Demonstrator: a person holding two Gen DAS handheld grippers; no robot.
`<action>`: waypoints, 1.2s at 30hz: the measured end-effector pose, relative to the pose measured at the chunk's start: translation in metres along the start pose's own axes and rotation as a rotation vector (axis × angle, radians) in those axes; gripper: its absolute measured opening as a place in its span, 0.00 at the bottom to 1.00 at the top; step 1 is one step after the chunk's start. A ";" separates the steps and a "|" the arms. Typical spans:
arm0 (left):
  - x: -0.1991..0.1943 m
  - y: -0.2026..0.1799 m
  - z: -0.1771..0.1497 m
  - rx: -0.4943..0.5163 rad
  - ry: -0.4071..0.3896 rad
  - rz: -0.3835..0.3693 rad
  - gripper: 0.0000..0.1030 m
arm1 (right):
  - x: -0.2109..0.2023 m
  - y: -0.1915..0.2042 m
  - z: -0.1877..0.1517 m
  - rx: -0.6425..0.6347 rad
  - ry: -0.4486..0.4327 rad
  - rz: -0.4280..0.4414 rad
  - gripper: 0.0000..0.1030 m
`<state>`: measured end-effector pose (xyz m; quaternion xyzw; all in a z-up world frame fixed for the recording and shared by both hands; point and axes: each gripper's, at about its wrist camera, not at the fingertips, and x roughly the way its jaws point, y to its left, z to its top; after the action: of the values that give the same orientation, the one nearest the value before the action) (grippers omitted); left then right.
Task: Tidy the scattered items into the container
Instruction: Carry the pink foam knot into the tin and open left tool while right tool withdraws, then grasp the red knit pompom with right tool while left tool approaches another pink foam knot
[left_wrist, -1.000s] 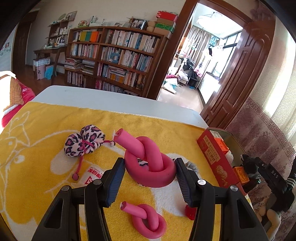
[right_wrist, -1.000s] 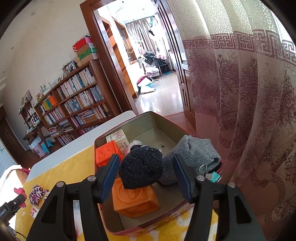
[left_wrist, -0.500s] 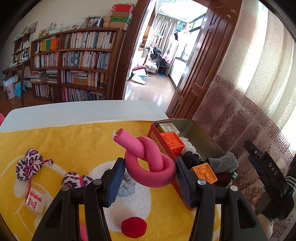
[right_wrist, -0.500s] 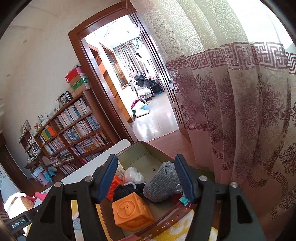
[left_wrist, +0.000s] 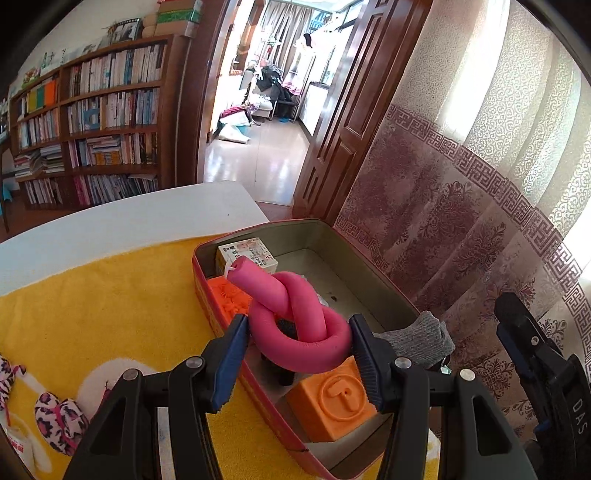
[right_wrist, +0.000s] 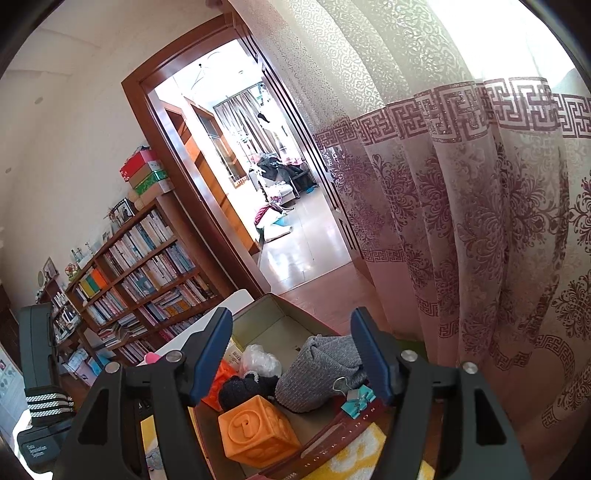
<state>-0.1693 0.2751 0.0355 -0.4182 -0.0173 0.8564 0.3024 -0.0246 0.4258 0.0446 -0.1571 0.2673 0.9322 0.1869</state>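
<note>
Inside tin (left_wrist: 373, 266): orange block (left_wrist: 332, 400), grey sock (left_wrist: 421, 338), carton (left_wrist: 246, 254).

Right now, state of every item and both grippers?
left gripper: shut on pink foam knot, over the tin
right gripper: open, holding nothing
tin: lid off, partly filled
orange cube: in tin
grey sock: in tin
leopard pouch: on towel, outside tin

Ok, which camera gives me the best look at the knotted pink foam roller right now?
The left wrist view: the pink foam roller sits centred, clamped between the left gripper fingers above the tin. The right wrist view shows only a small pink tip behind its left finger.
</note>
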 end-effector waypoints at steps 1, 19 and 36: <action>0.006 -0.001 0.001 -0.001 0.013 -0.002 0.57 | 0.000 0.000 0.000 -0.004 -0.004 -0.006 0.69; -0.048 0.055 -0.021 -0.129 -0.058 0.059 0.83 | 0.010 0.019 -0.016 -0.102 0.040 0.018 0.69; -0.145 0.168 -0.101 -0.376 -0.122 0.156 0.83 | -0.004 0.102 -0.078 -0.434 0.189 0.328 0.77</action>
<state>-0.1126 0.0384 0.0251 -0.4145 -0.1624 0.8827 0.1503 -0.0498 0.3006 0.0279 -0.2343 0.0996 0.9666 -0.0299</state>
